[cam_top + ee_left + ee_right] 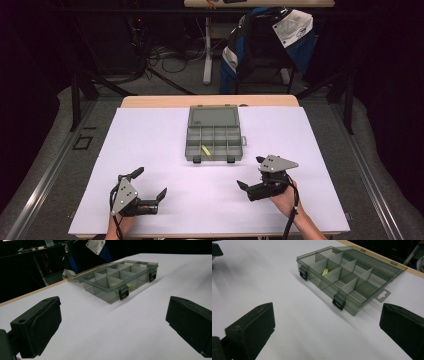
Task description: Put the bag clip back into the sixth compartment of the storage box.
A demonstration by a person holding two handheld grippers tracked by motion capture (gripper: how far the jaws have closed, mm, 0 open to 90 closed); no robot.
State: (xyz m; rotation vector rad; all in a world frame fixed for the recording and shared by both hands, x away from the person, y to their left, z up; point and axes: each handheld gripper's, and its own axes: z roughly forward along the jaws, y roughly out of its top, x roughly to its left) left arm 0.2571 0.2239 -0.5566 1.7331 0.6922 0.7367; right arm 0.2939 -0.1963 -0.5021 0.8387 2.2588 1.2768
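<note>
Open organizer box mid-counter, both hand-held grippers released and empty

High view: the organizer box [214,134] sits beyond left hand-held gripper [149,187] and right hand-held gripper [250,172]. Left gripper view: yellow piece [130,286] in a near compartment. Right gripper view: latches [338,301] forward; a careless reach could snag one and slide the box.

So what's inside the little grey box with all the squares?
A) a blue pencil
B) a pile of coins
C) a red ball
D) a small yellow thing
D: a small yellow thing lies in one compartment of the front row of the open grey box, and the other compartments look empty; both gripper views show it too.
</note>
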